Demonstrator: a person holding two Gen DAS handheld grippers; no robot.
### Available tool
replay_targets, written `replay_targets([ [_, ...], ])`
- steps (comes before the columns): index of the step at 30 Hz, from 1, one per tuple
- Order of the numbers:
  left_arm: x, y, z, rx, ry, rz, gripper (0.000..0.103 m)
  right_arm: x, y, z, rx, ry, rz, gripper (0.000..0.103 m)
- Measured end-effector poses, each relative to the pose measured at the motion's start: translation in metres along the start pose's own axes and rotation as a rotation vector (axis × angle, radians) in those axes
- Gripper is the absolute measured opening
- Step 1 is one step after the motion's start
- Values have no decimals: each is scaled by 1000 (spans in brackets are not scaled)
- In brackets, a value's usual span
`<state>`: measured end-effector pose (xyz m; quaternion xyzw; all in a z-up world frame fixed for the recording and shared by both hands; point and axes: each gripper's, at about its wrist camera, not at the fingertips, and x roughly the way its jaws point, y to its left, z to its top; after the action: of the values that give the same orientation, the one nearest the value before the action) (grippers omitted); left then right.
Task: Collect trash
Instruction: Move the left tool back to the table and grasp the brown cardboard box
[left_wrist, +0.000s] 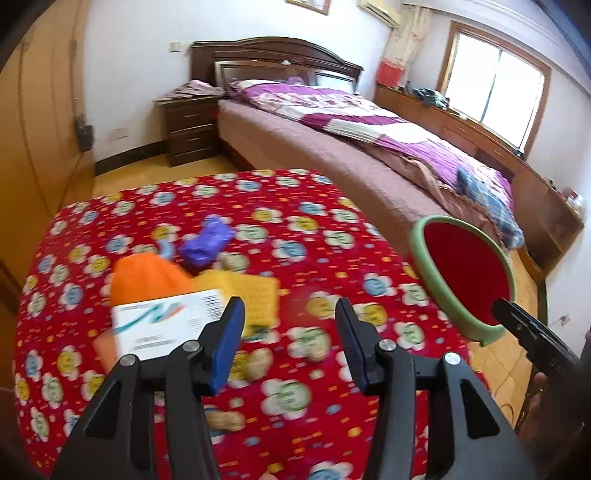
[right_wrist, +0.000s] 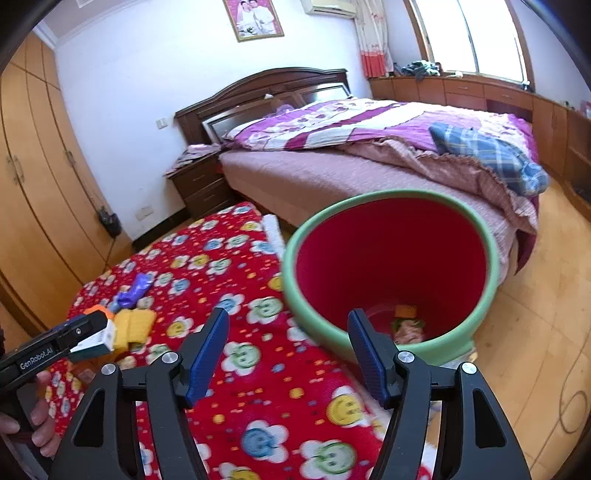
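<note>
My left gripper (left_wrist: 290, 343) is open over the red flowered tablecloth (left_wrist: 295, 229), with nothing between its fingers. Just left of its left finger lies a white box with a barcode (left_wrist: 162, 321). Behind the box are an orange piece (left_wrist: 144, 277), a yellow knitted piece (left_wrist: 243, 295) and a crumpled purple wrapper (left_wrist: 207, 243). Peanuts (left_wrist: 225, 421) lie near the fingers. My right gripper (right_wrist: 286, 356) is open and empty. Its right finger stands in front of the near rim of the green bin with a red inside (right_wrist: 391, 266). Scraps (right_wrist: 406, 325) lie at the bin's bottom.
A bed (right_wrist: 369, 166) with a purple quilt runs behind the table and bin. A dark nightstand (left_wrist: 192, 129) stands at its head and wooden wardrobes (right_wrist: 37, 184) line the left wall. There is wooden floor (right_wrist: 535, 295) to the right of the bin. A hand (right_wrist: 40, 417) holds the left gripper.
</note>
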<state>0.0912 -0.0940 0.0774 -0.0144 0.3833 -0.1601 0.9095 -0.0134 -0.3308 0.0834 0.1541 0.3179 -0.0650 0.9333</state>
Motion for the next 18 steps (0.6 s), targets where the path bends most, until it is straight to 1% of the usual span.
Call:
replay_targets([
  [5,-9,34,-6,-30,-17,72,55,5,14,-8,-1,21,31,72],
  [7,-11,45,-9,-37,-21,100,57,8,19,-12,-2,32,39,72],
  [9,-12,57,-13,-49,-28,129,68,10,22,-15,-5,41,45,73],
  [10,-12,61,-14,-55,-31,138,70,12,23,-17,-6,46,47,73],
  [13,-7,72,-19,-69,-21,152,71,16,28,-22,-5,58,52,75],
  [18,0,79,-28,-67,0,169,72,20,32,-28,-8,85,64,75],
])
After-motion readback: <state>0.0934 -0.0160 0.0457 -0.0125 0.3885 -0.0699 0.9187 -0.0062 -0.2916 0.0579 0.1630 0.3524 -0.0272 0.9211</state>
